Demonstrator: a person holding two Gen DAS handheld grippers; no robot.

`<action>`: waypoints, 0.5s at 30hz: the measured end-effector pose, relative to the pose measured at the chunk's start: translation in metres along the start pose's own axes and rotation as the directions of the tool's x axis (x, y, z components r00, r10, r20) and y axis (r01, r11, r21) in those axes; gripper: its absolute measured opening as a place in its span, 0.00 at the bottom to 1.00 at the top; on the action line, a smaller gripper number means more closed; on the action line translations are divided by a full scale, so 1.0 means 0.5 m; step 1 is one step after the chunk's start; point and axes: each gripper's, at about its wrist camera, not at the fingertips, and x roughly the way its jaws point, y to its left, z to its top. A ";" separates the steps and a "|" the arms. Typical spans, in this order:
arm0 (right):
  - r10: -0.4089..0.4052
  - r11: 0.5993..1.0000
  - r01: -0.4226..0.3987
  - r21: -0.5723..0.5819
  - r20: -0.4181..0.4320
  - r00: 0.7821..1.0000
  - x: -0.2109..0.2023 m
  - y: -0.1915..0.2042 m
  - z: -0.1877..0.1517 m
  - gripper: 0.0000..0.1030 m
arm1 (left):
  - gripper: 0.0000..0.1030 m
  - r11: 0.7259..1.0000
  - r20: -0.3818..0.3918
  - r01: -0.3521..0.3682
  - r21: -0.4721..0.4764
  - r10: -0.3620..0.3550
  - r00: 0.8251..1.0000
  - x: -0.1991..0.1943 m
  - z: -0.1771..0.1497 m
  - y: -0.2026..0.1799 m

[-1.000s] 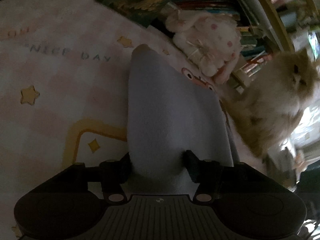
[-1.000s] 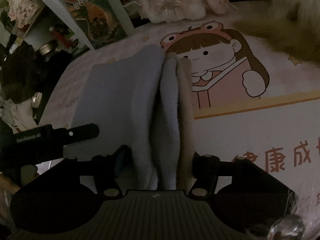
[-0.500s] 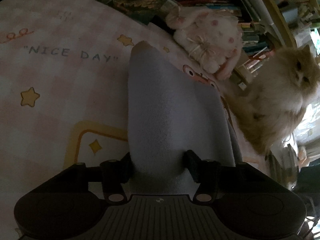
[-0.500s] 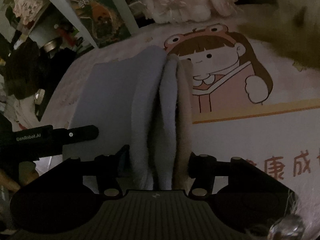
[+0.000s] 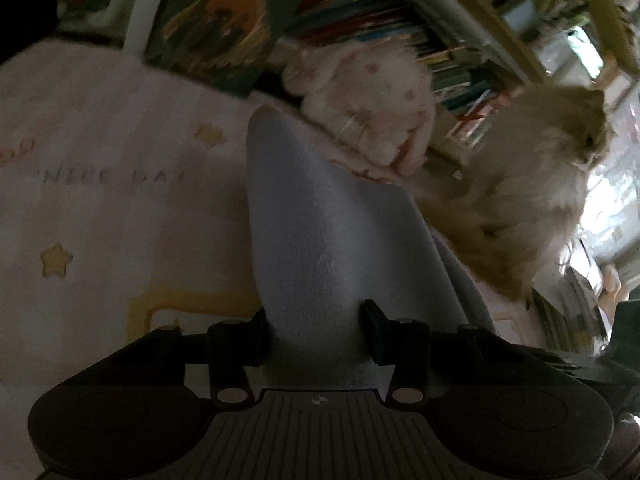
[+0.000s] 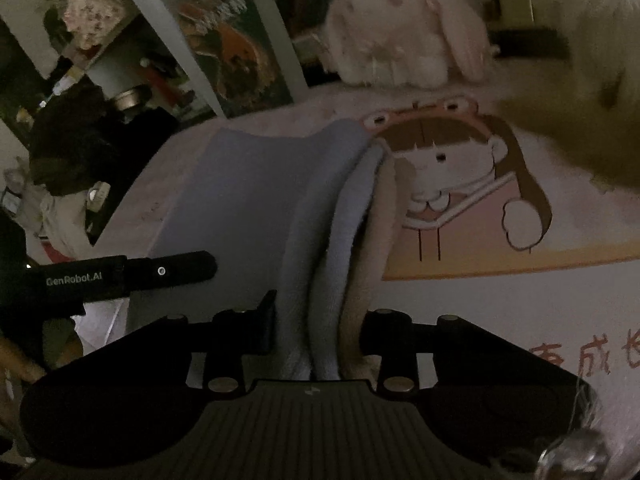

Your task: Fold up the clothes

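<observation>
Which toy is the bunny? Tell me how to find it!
Find the pink play mat with the cartoon girl in a frog hat. Behind her head, against the bookshelf, sits the plush bunny. It is white with pink spots and droopy ears, unlike the tan cat beside it.

Dim room. Pink printed mat [image 6: 500, 312] with cartoon girl and stars covers the surface. Crowded bookshelves [image 5: 360, 28] behind; plush rabbit [image 6: 400, 28] leans against them. Fluffy cat [image 5: 532, 184] sits right, bright window [image 5: 616, 200] beyond.
</observation>
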 end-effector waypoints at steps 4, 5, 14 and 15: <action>-0.010 0.999 0.011 -0.045 0.023 1.000 -0.015 0.019 0.003 0.31 | 0.43 0.999 0.021 0.008 0.032 -0.009 1.000 -0.017 0.007 -0.011; -0.013 0.998 0.014 -0.055 0.028 1.000 -0.018 0.025 0.004 0.31 | 0.43 0.999 0.025 0.010 0.033 -0.011 1.000 -0.021 0.009 -0.011; -0.024 0.996 0.029 -0.081 0.064 0.998 -0.026 0.069 0.018 0.31 | 0.43 0.999 0.062 0.021 0.045 -0.023 0.998 -0.047 0.029 0.004; -0.026 0.996 0.032 -0.084 0.069 0.997 -0.024 0.075 0.019 0.31 | 0.43 0.999 0.064 0.022 0.046 -0.025 0.998 -0.050 0.031 0.008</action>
